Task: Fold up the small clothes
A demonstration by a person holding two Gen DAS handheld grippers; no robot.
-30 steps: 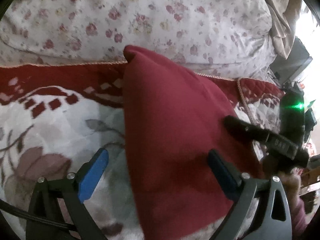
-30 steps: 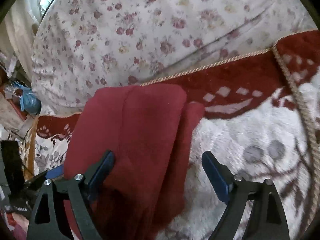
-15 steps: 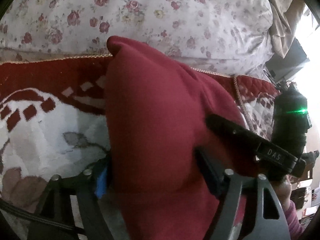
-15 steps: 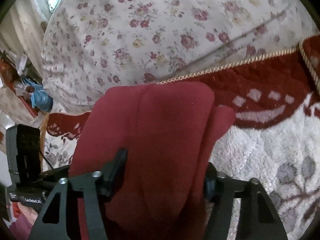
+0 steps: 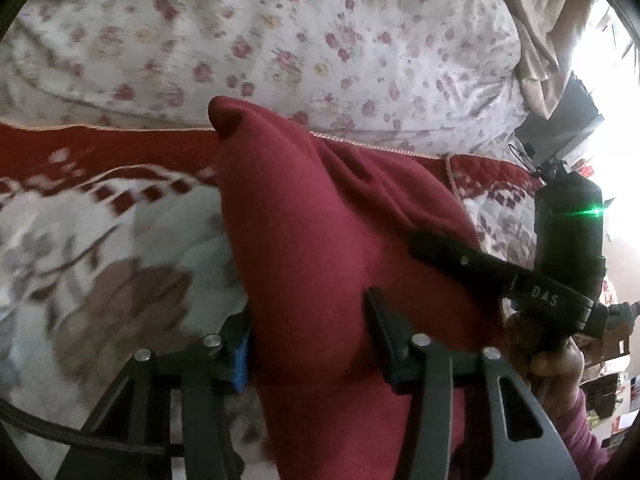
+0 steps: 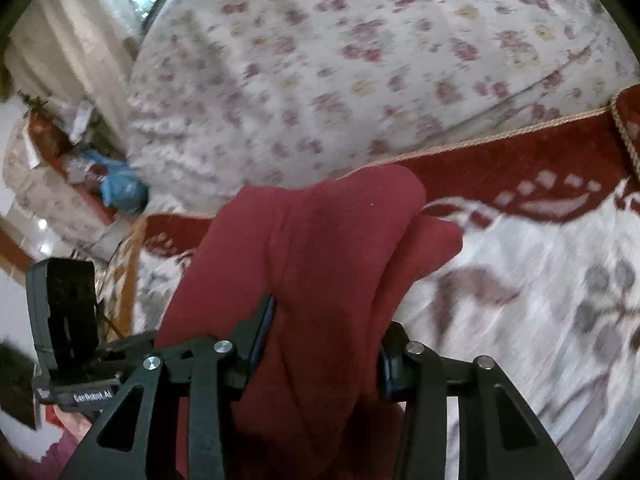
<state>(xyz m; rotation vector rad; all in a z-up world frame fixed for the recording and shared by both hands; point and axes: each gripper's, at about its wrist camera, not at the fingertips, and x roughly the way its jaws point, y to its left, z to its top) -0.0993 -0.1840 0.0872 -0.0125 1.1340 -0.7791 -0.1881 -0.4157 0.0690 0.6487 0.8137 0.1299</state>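
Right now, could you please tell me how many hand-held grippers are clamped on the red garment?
2. The left hand-held gripper pinches the red garment at its near edge; the right hand-held gripper clamps the same bunched cloth just beside it.

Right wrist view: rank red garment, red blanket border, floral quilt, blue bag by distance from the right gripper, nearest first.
1. Red garment: between the right gripper fingers, gripped.
2. Red blanket border: beyond the garment, upper right.
3. Floral quilt: behind the border, top.
4. Blue bag: far left, off the bed.
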